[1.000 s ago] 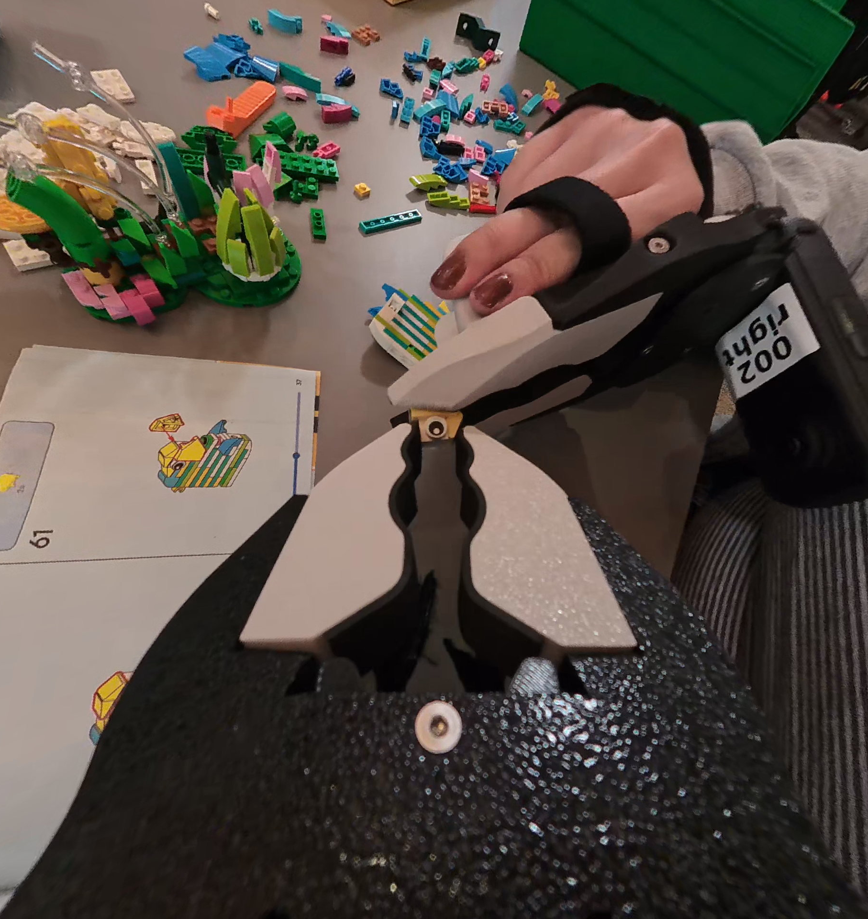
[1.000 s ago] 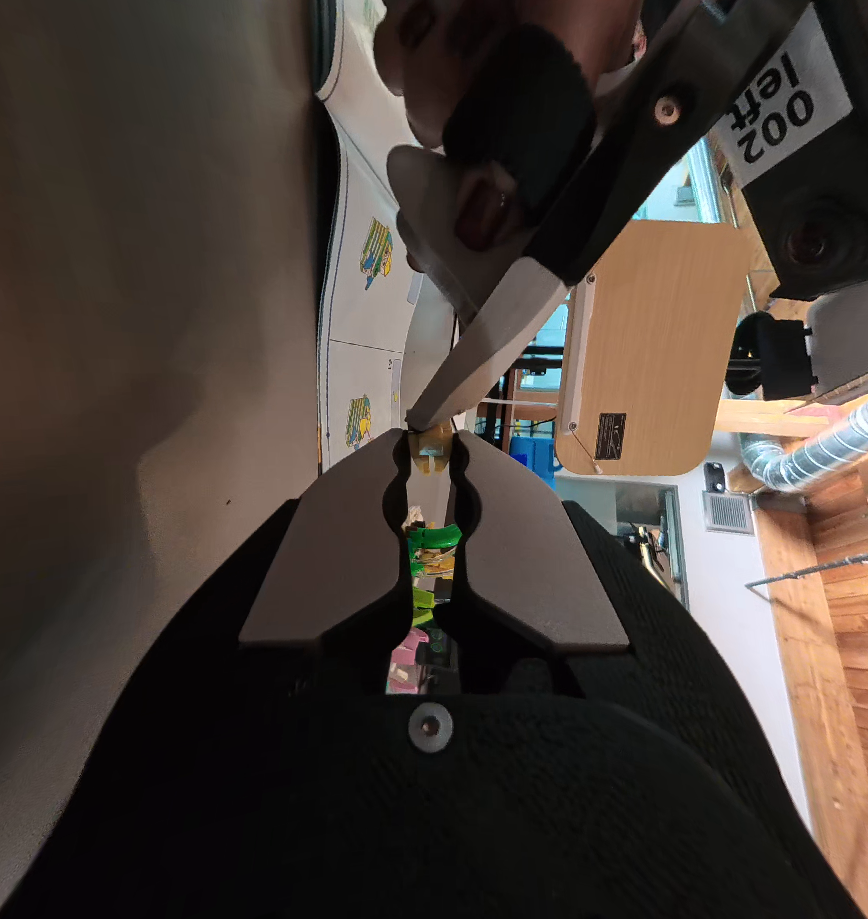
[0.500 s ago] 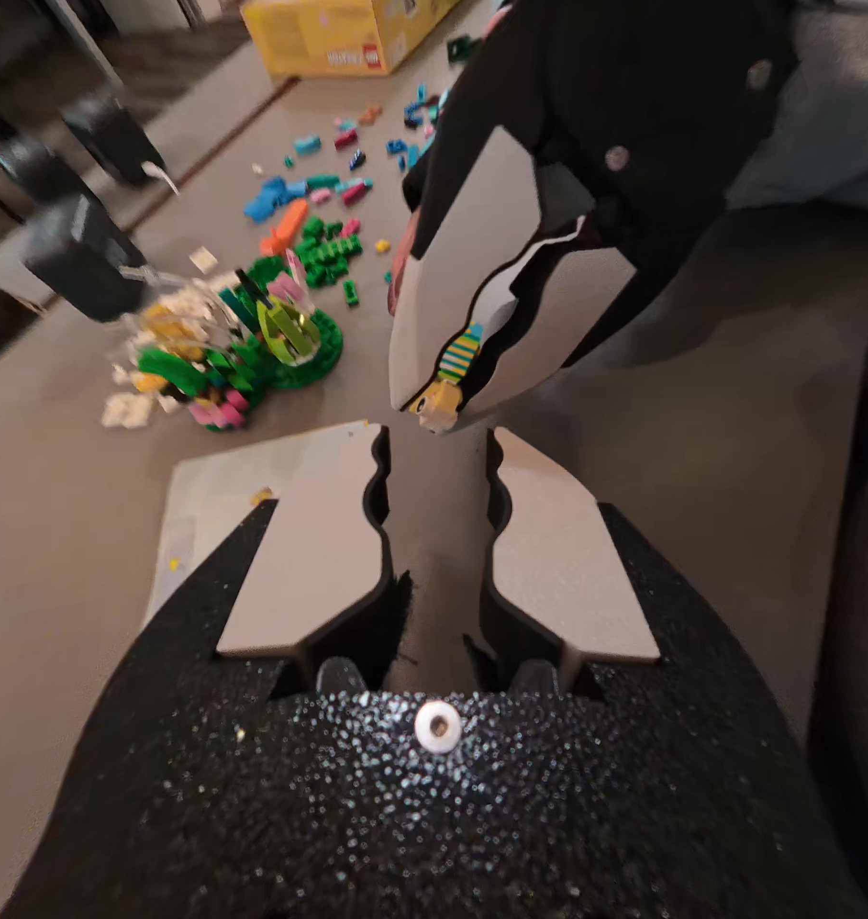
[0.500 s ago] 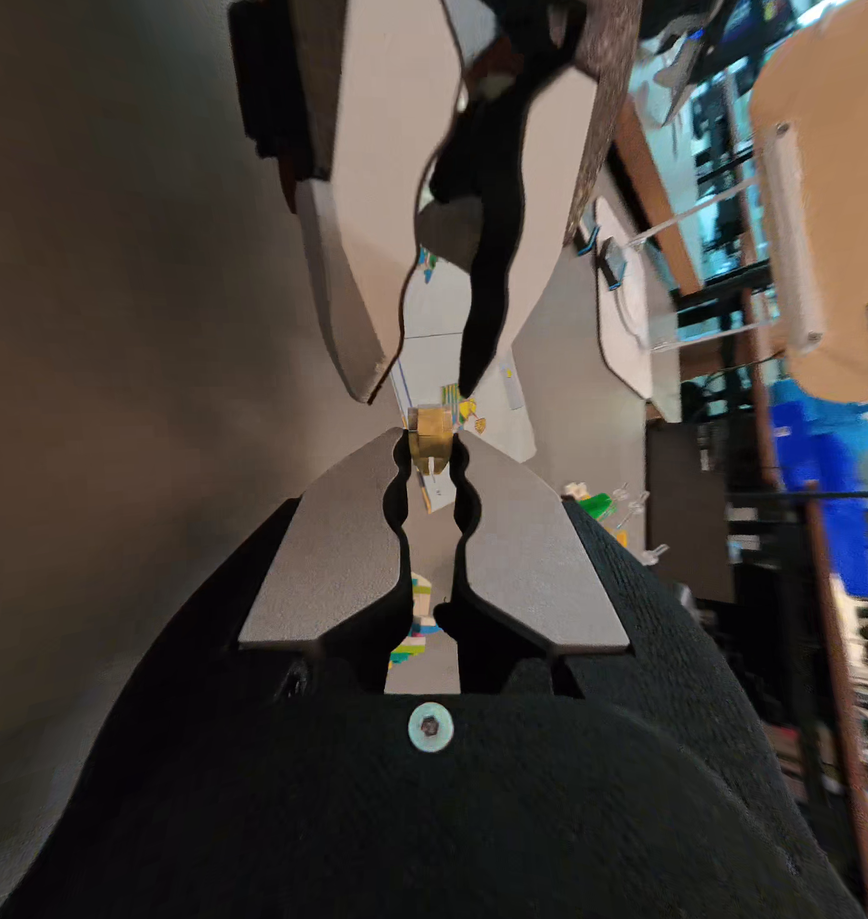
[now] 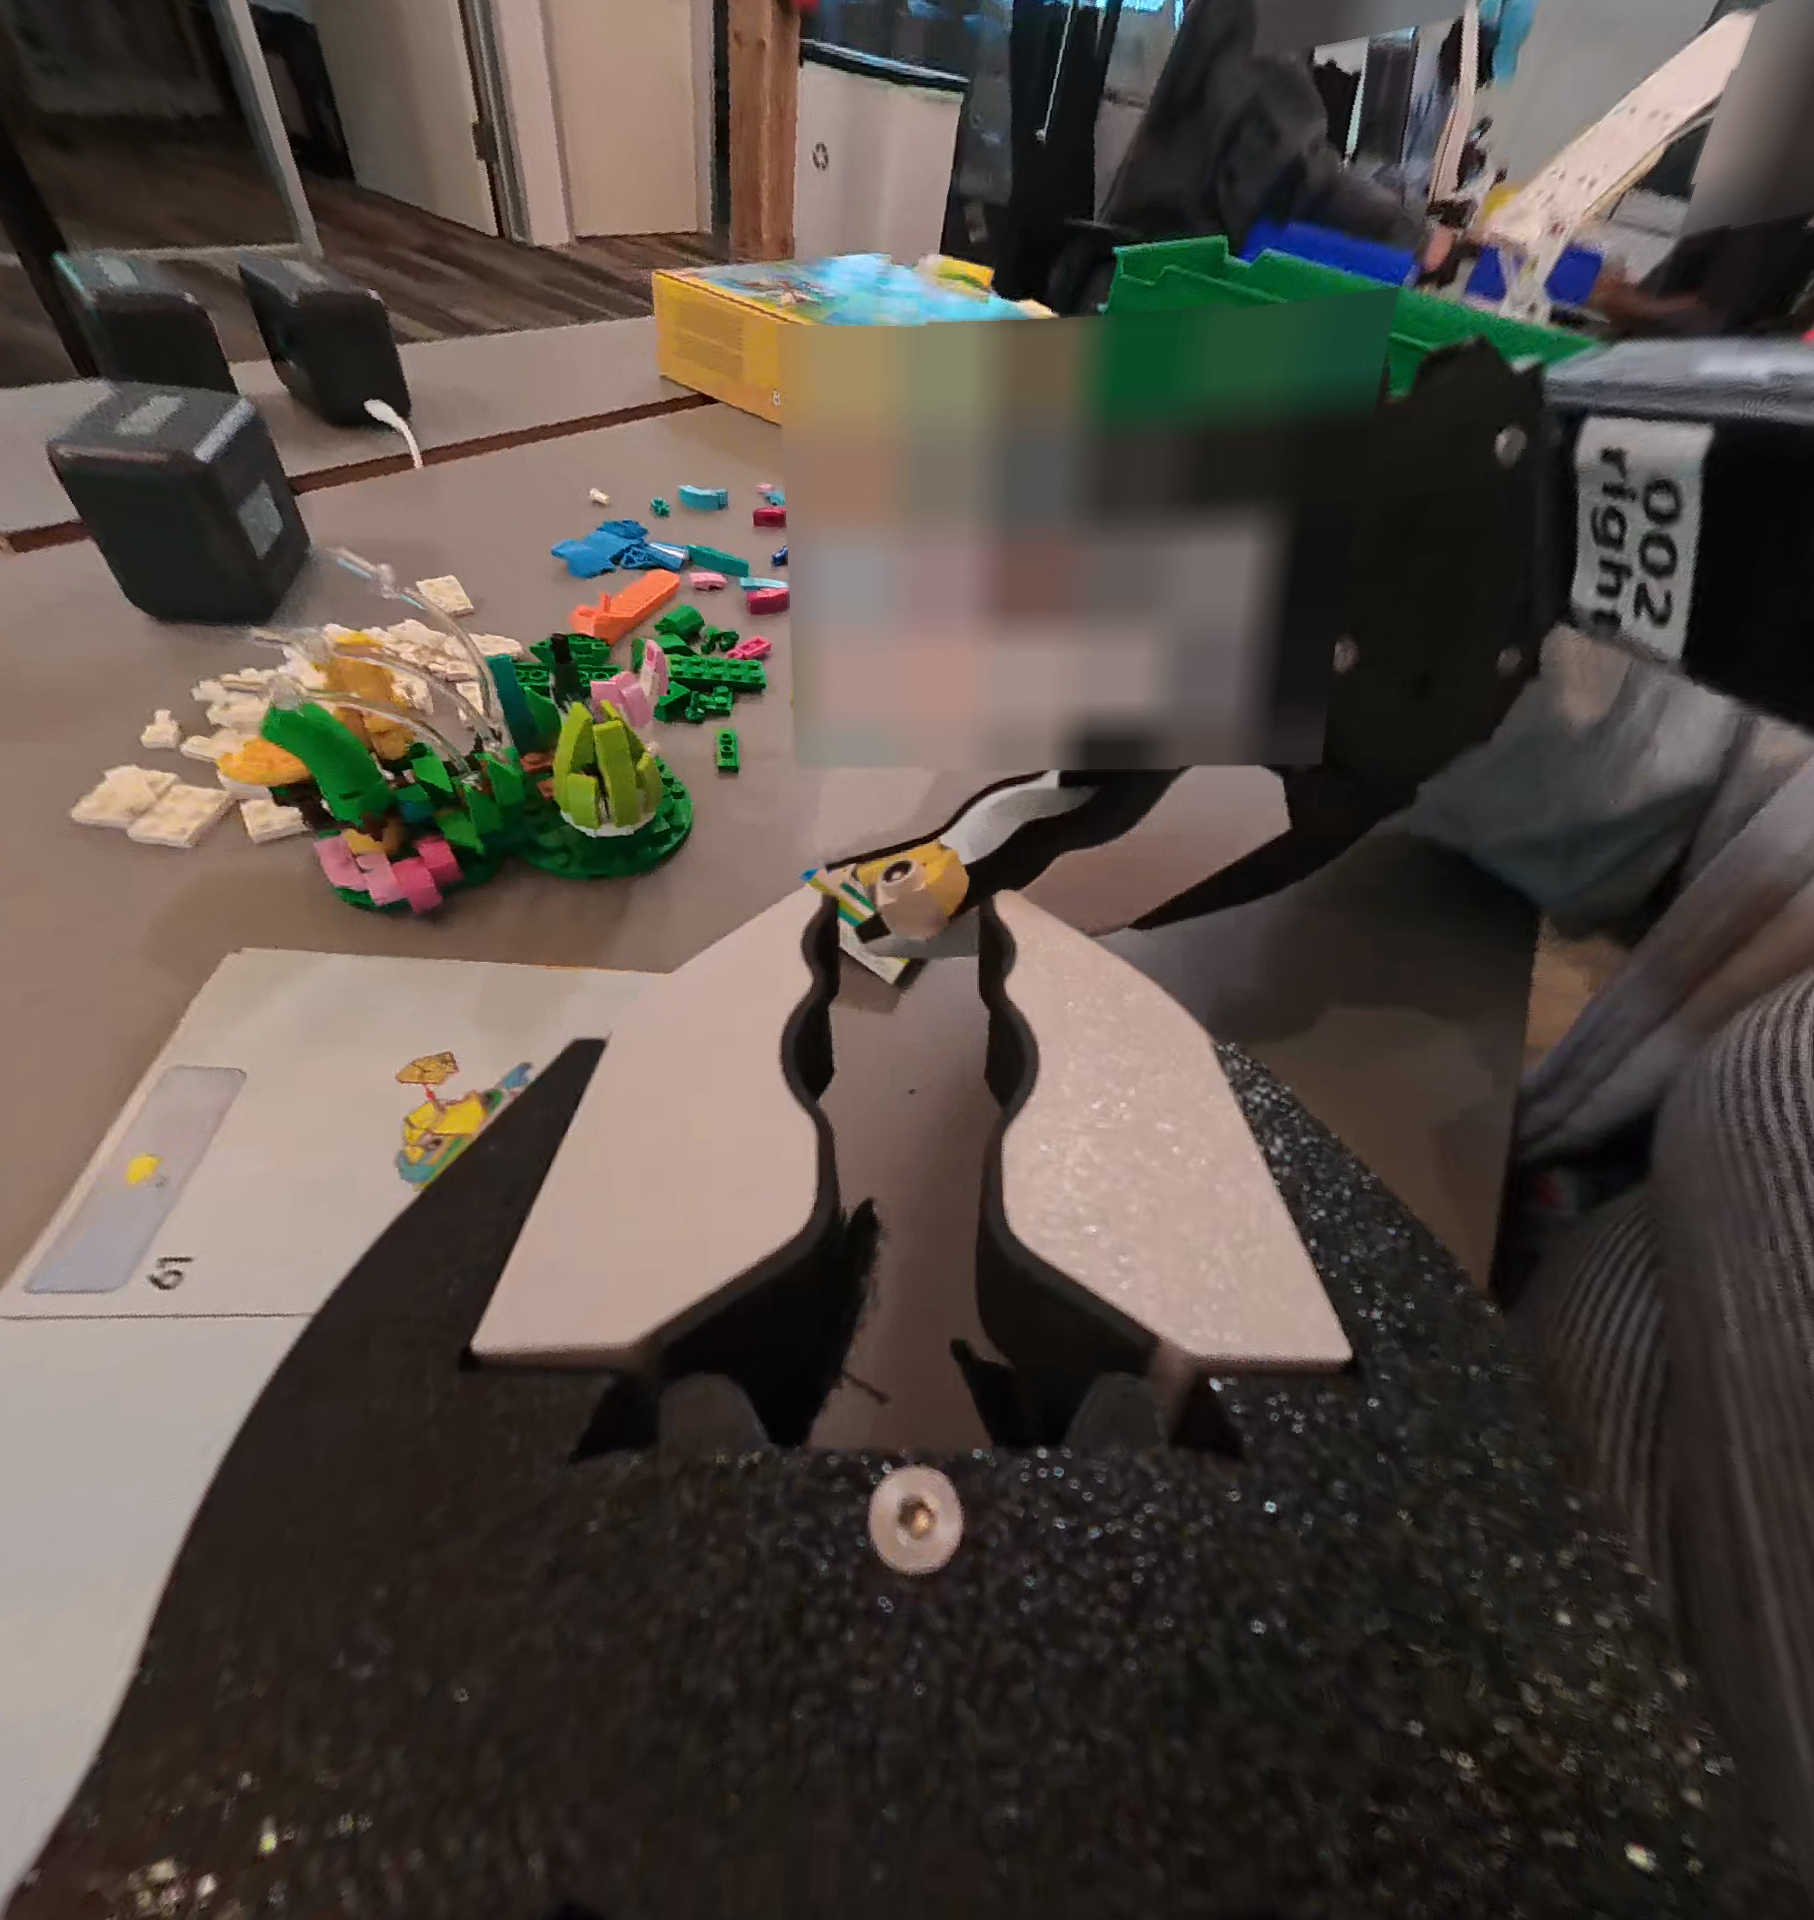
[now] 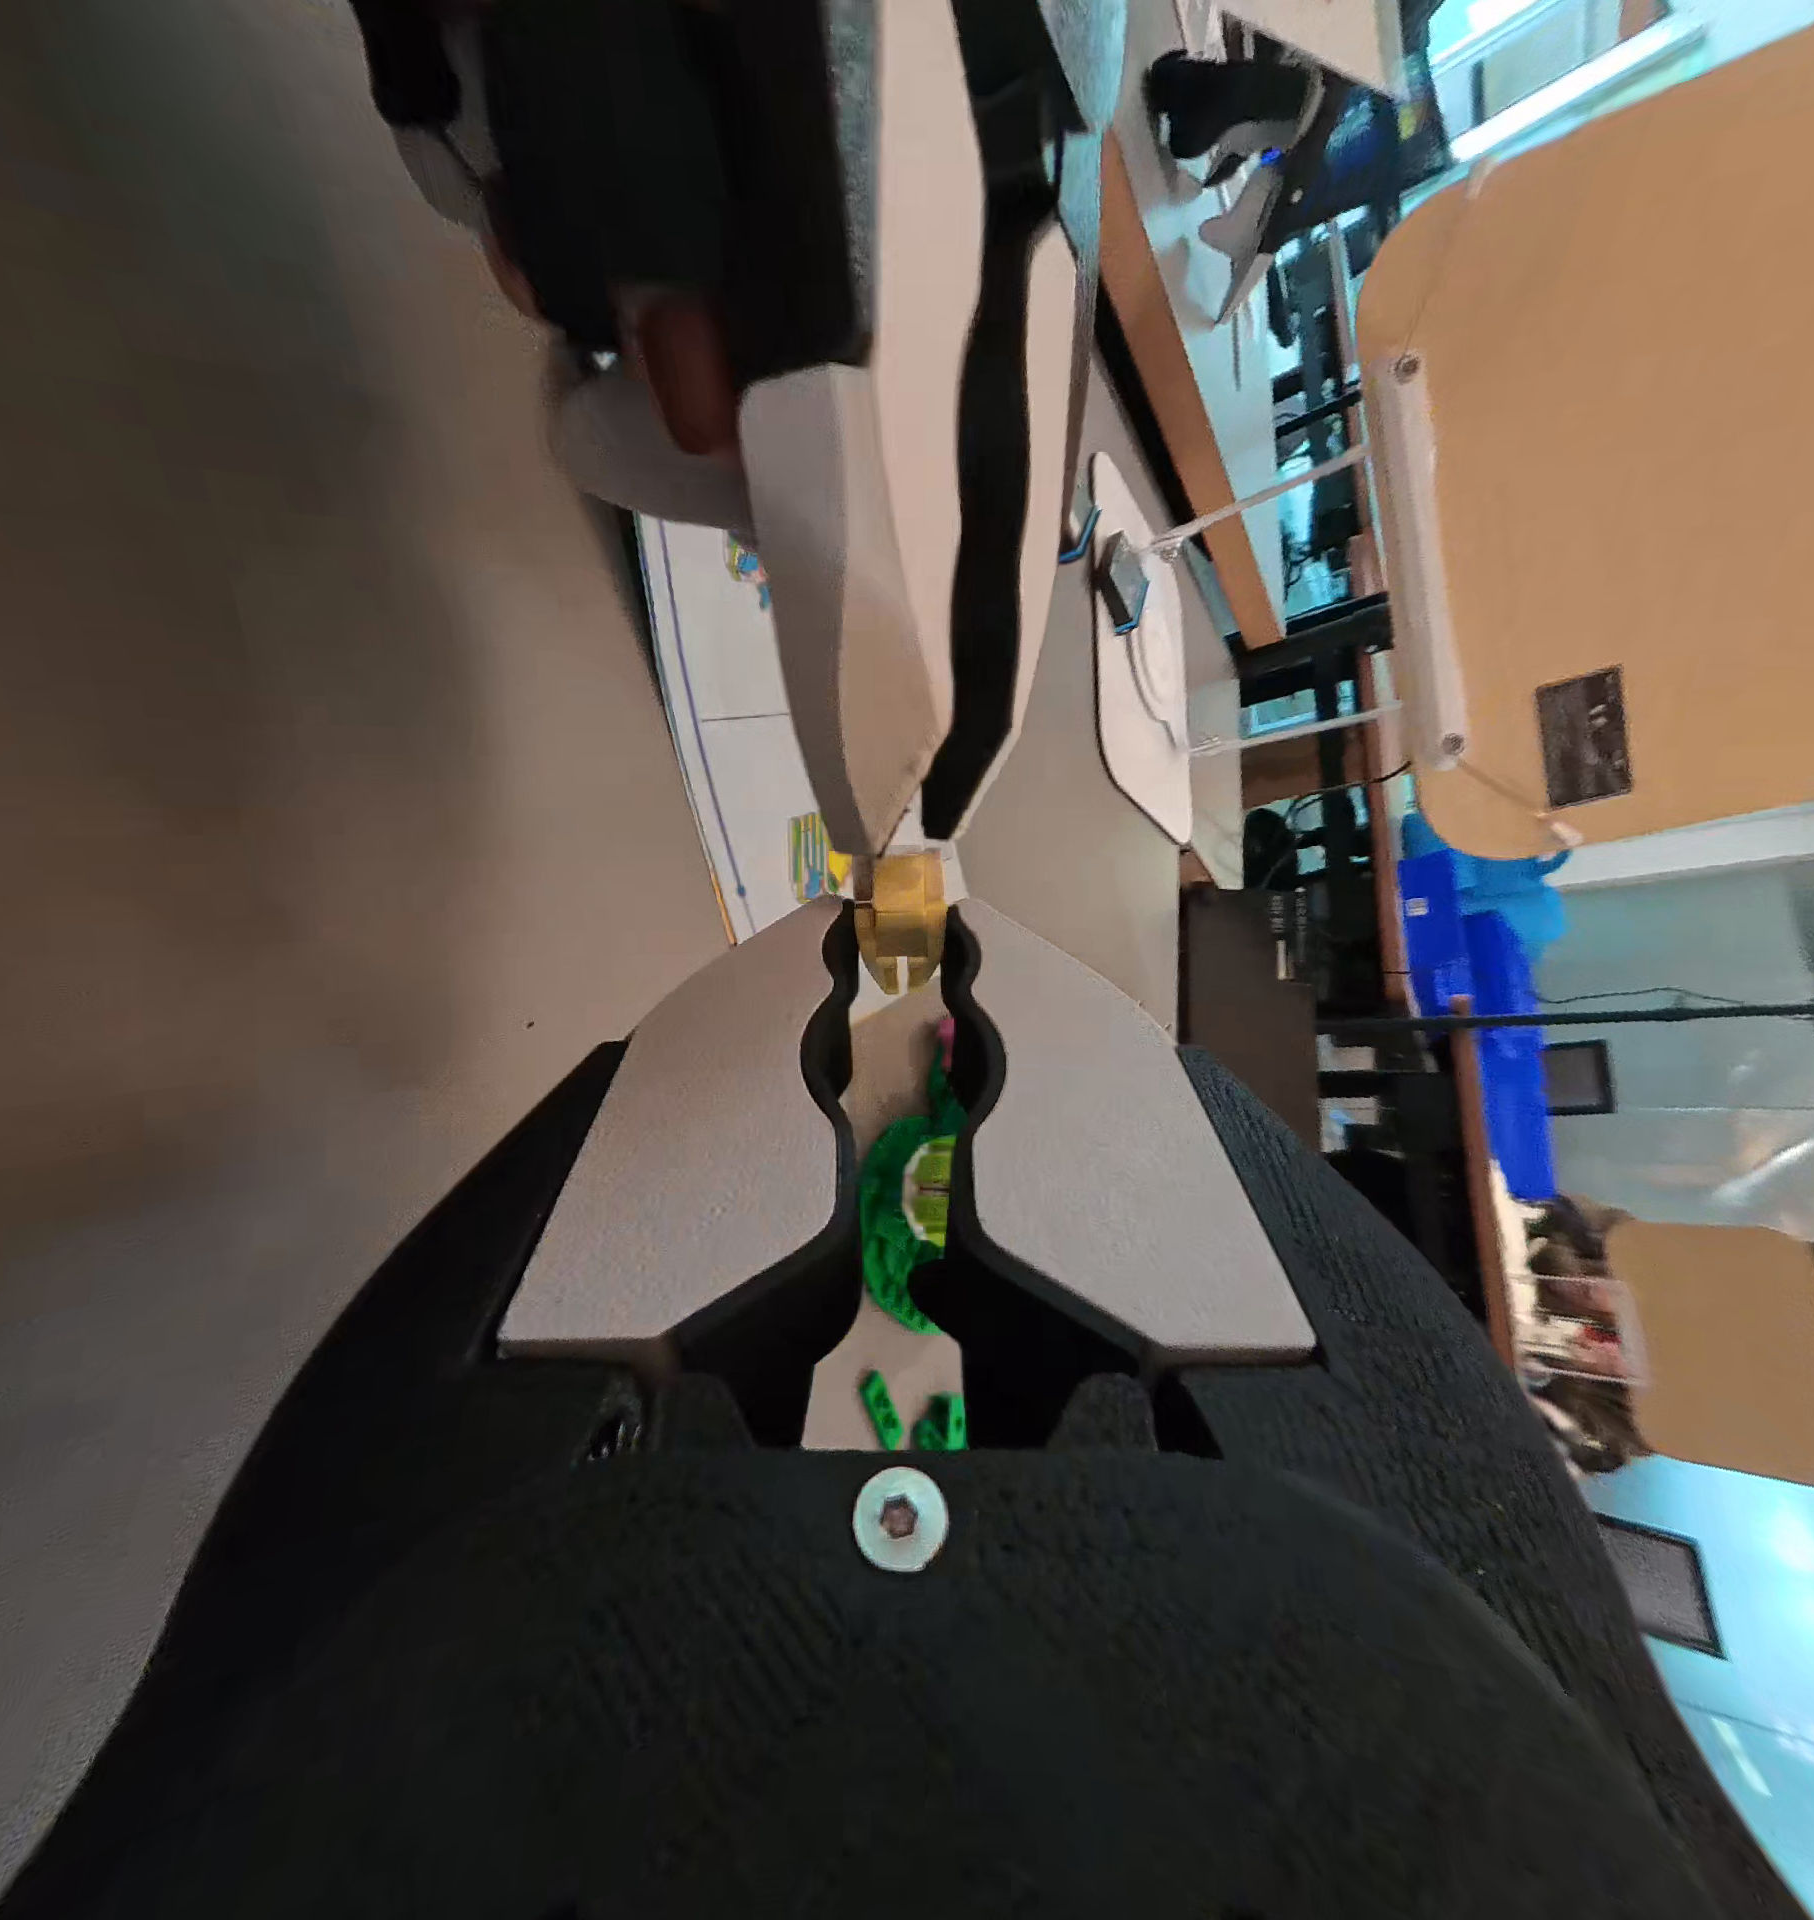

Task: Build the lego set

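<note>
A small fish model with a yellow head and a striped body is gripped by my right gripper, which reaches in from the right. In the right wrist view the right gripper is shut on the fish's yellow head. My left gripper is open, and its fingertips flank the lower part of the fish above the table. In the right wrist view the left gripper comes down from above, with its tips just at the yellow head.
An open instruction booklet lies at the front left. A green plant model, white plates and loose bricks lie beyond it. Black boxes, a yellow box and a green bin stand behind. A striped trouser leg is at the right.
My left gripper let go of the yellow piece, opened and pulled back, then came in again with narrower jaws around the fish. The right gripper kept its hold and turned the fish.
</note>
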`<state>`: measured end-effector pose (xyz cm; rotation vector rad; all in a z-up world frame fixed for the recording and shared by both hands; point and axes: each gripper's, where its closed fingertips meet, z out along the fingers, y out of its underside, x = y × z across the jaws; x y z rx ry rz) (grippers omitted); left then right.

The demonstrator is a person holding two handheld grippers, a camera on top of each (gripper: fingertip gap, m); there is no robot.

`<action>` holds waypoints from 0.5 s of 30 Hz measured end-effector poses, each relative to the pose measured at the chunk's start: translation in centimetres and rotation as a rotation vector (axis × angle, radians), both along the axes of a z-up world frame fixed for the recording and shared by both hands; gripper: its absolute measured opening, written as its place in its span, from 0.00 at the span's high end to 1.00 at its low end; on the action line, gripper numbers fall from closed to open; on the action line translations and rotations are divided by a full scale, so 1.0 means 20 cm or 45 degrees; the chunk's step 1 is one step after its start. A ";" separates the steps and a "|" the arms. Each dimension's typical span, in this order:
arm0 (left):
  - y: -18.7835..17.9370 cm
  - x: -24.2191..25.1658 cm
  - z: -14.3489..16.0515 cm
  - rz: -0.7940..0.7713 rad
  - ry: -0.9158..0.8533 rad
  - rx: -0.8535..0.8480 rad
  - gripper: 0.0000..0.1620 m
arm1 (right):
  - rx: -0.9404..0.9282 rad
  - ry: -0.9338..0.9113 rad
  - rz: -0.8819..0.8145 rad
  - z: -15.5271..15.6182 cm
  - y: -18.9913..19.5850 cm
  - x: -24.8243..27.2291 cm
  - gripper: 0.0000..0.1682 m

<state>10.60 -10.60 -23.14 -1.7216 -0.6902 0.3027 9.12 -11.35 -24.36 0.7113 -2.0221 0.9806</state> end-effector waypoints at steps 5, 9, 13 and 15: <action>0.03 0.02 0.00 -0.055 -0.121 0.116 0.84 | -0.022 0.118 0.015 0.04 -0.01 0.01 0.92; 0.02 0.01 0.00 -0.045 -0.153 0.132 0.91 | -0.008 0.212 0.002 0.05 -0.02 0.00 0.92; 0.01 0.01 -0.01 -0.043 -0.092 0.067 0.92 | 0.021 0.267 0.006 0.05 -0.02 0.01 0.92; 0.01 0.01 -0.01 -0.043 -0.059 0.031 0.92 | 0.051 0.283 0.011 0.05 -0.02 0.01 0.92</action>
